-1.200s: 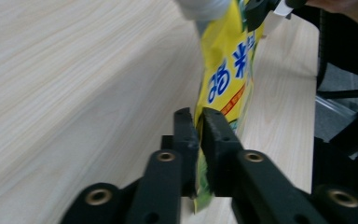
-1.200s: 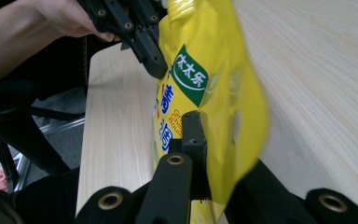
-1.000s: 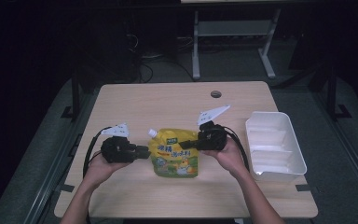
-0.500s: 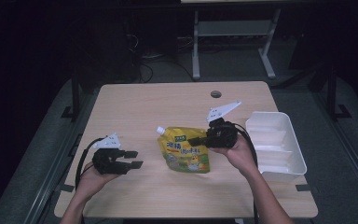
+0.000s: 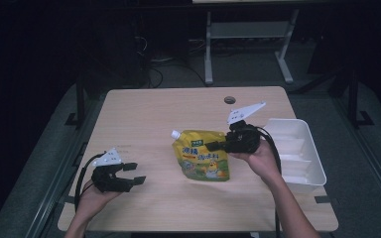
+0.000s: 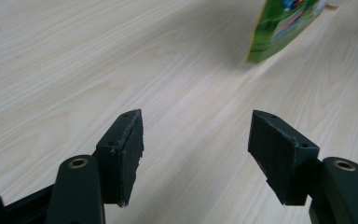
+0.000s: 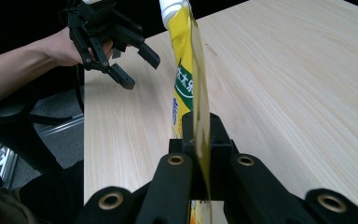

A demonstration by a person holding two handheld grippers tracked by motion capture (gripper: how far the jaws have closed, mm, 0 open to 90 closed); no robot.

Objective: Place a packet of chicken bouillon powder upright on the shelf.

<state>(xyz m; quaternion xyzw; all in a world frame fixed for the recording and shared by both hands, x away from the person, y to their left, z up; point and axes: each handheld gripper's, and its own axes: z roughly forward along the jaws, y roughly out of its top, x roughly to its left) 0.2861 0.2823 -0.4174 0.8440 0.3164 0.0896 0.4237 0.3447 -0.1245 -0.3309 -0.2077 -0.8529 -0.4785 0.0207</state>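
The yellow pouch [image 5: 202,159] carries Chinese print on a green band; in the right gripper view [image 7: 185,88] white characters run down that band, roughly "汁大果", too small and too slanted to read surely.

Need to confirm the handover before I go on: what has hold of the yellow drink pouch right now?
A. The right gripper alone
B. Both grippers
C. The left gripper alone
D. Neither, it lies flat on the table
A: the right gripper is clamped on the pouch edge, while the left gripper stands apart near the table's front left with its fingers spread and nothing between them.
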